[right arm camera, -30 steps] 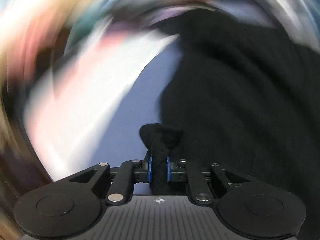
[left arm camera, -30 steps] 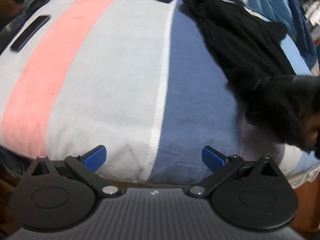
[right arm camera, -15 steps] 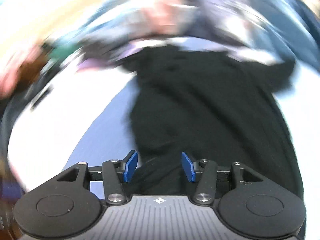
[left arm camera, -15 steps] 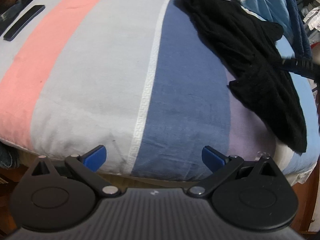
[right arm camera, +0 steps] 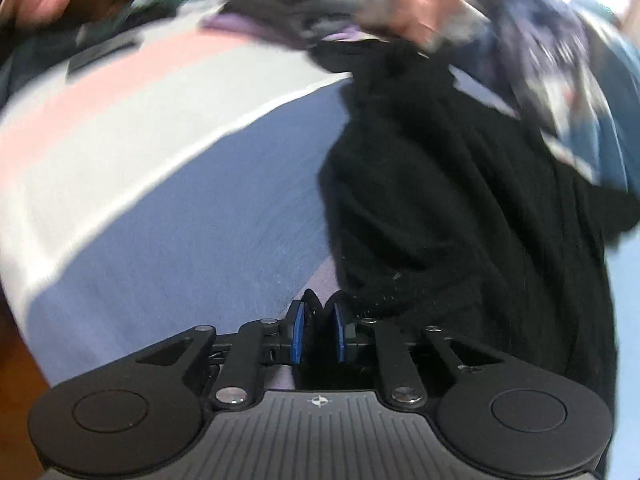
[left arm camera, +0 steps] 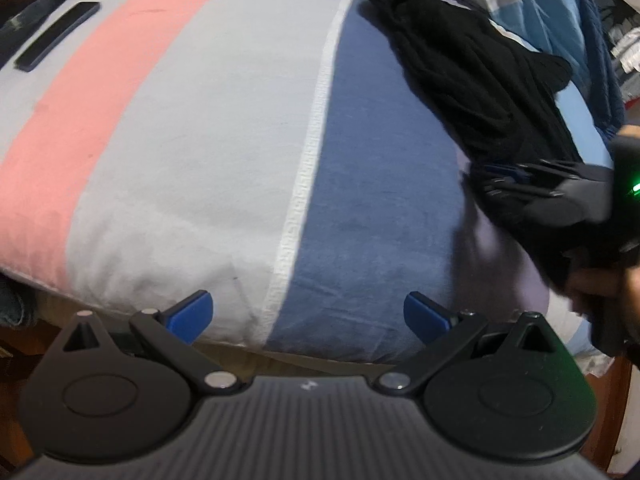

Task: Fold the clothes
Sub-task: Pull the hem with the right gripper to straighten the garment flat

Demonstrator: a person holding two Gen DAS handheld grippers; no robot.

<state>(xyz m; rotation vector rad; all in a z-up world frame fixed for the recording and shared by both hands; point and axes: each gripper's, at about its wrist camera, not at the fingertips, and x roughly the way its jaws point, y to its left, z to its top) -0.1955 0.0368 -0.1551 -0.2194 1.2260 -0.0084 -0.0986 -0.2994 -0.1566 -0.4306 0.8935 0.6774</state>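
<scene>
Right tool (right arm camera: 318, 330) freshly reclamped on black garment (right arm camera: 460, 200) — pile behind blurred — left tool (left arm camera: 308, 316) apart.

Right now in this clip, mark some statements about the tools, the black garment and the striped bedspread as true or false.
1. The left tool is open with nothing between its pads. True.
2. The right tool is wide open and empty. False: its pads are shut on a fold of the black garment.
3. The black garment lies on the pink stripe. False: it lies along the right side of the striped bedspread, by the blue stripe.
4. A flat dark bar lies at the bedspread's far left. True.
</scene>
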